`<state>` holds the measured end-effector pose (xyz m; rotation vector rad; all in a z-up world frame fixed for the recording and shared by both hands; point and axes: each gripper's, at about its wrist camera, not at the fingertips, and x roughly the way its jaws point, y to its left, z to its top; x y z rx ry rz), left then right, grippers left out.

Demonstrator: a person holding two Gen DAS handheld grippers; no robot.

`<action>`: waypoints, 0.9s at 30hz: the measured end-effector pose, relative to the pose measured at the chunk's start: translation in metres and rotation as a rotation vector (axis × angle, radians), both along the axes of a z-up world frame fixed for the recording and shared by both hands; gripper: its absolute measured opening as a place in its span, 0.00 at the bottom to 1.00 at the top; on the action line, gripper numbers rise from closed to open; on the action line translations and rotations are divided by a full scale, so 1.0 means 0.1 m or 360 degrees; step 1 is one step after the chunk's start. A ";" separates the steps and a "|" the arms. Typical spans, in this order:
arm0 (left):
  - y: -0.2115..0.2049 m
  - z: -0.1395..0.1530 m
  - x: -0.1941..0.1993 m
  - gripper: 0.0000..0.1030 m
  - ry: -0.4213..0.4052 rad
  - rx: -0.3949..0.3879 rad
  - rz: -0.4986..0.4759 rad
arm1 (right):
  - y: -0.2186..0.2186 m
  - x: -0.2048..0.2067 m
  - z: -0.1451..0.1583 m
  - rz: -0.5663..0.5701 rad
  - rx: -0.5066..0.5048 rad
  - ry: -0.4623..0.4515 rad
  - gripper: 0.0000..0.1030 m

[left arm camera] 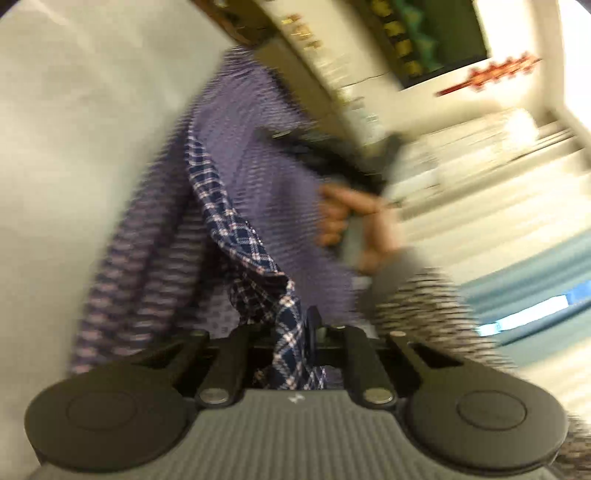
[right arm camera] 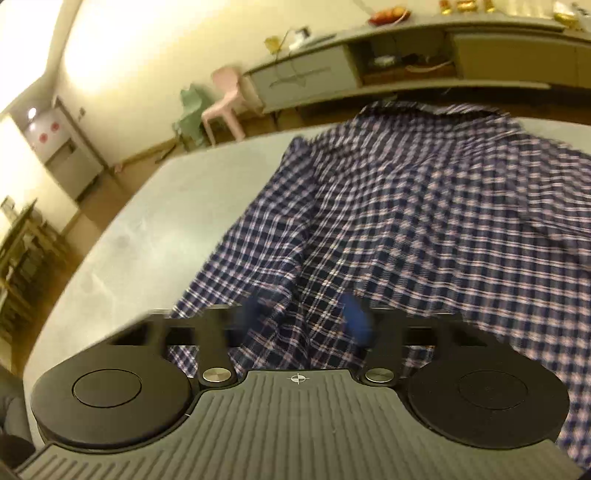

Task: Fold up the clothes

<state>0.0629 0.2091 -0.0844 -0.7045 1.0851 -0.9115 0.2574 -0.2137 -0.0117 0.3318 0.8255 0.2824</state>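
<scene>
Left gripper [left arm camera: 291,332] tilted, jaws pinching plaid shirt [left arm camera: 240,229].

A lived-in home room, probably a living or dining area, with cream walls and warm indoor light. In the right wrist view a pale grey table [right arm camera: 147,218] fills the middle; beyond it, at about 12 to 1 o'clock, a long low sideboard [right arm camera: 369,70] with open shelves runs along the wall, carrying a plate of orange fruit [right arm camera: 389,15] and small gold-coloured items. A pink plastic chair [right arm camera: 225,103] stands at 11 o'clock, a grey door [right arm camera: 70,155] with red round stickers sits at 10 o'clock, and wooden furniture [right arm camera: 22,266], blurred, shows at 9 o'clock on a wood-toned floor.
</scene>
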 end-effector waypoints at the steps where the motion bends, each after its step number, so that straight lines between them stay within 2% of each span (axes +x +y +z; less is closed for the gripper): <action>1: 0.02 -0.01 0.00 0.09 0.0025 -0.0074 -0.0004 | 0.02 0.02 0.00 0.0036 -0.0022 -0.0006 0.00; 2: 0.04 -0.02 0.00 0.09 0.0057 -0.0133 -0.0005 | 0.05 0.04 0.01 0.0073 -0.0045 -0.0012 0.00; 4: 0.11 -0.17 0.02 0.09 0.0162 -0.0144 0.0017 | 0.04 0.04 0.06 0.0083 -0.0101 -0.0043 0.00; 7: 0.15 -0.51 0.05 0.08 0.0303 0.0000 0.0059 | -0.03 0.05 0.12 0.0043 -0.0152 -0.0047 0.00; 10: 0.05 -0.70 0.08 0.08 0.0295 0.0157 0.0042 | 0.02 0.12 0.08 0.0092 -0.0204 0.0015 0.00; 11: 0.02 -0.68 0.06 0.09 0.0241 0.0180 0.0019 | 0.04 0.17 0.06 0.0125 -0.0205 0.0047 0.00; 13: -0.05 -0.61 0.02 0.09 0.0136 0.0221 -0.0038 | 0.07 0.29 0.05 0.0176 -0.0204 0.0076 0.13; 14: -0.08 -0.59 0.00 0.09 0.0089 0.0241 -0.0066 | 0.09 0.35 0.09 0.0169 -0.0219 0.0046 0.25; 15: -0.10 -0.58 -0.02 0.10 0.0055 0.0255 -0.0087 | 0.11 0.41 0.14 0.0158 -0.0225 0.0009 0.32; 16: -0.09 -0.60 -0.02 0.10 0.0065 0.0246 -0.0085 | 0.14 0.49 0.19 0.0136 -0.0225 -0.0034 0.45; 17: -0.09 -0.62 -0.02 0.12 0.0074 0.0237 -0.0082 | 0.17 0.58 0.23 0.0110 -0.0229 -0.0068 0.48; 20: -0.02 -0.68 0.00 0.11 0.0120 0.0194 -0.0067 | 0.30 0.91 0.27 0.0063 -0.0284 -0.0103 0.48; 24: -0.08 -0.67 -0.05 0.10 0.0065 0.0216 -0.0076 | 0.42 1.40 0.13 0.0024 -0.0336 -0.0073 0.45; 25: -0.10 -0.66 -0.07 0.10 0.0043 0.0227 -0.0080 | 0.43 1.49 0.09 0.0042 -0.0328 -0.0042 0.27; 26: -0.12 -0.67 -0.08 0.10 0.0033 0.0230 -0.0081 | 0.45 1.58 0.05 0.0078 -0.0312 0.0001 0.00; 27: -0.12 -0.68 -0.11 0.10 0.0038 0.0227 -0.0078 | 0.46 1.61 0.05 0.0072 -0.0342 0.0004 0.00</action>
